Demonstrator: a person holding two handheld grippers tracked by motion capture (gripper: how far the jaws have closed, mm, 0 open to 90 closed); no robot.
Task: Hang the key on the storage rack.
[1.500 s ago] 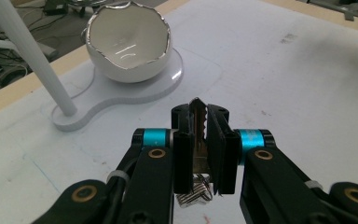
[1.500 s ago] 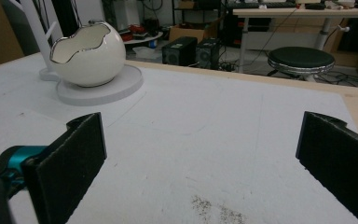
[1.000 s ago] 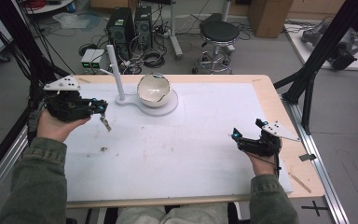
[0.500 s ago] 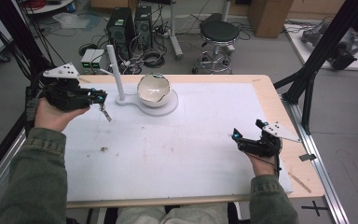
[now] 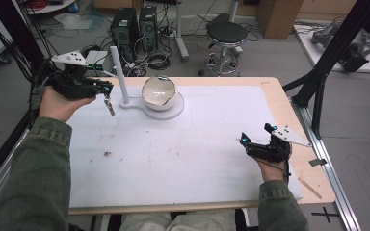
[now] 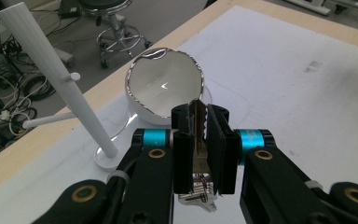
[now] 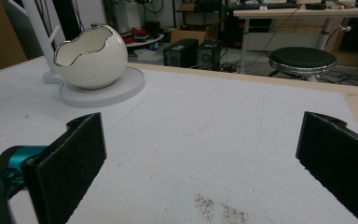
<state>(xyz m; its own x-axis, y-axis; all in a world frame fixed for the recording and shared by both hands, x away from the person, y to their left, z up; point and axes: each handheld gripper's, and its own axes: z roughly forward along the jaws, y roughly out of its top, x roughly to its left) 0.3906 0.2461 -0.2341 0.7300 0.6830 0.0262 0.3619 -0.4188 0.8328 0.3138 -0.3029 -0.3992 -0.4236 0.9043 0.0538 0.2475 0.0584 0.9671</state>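
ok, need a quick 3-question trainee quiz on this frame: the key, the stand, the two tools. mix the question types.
1. True or false: the left tool is shut on the key.
2. Which best describes the right tool?
A. shut on a key
B. open, with nothing between its jaws
C. gripping the egg-shaped bowl
3. Fill in: in the high view, the white post stands to the ___ of the egg-shaped bowl on the shared white base.

Key: 1 true; 2 B; 3 left
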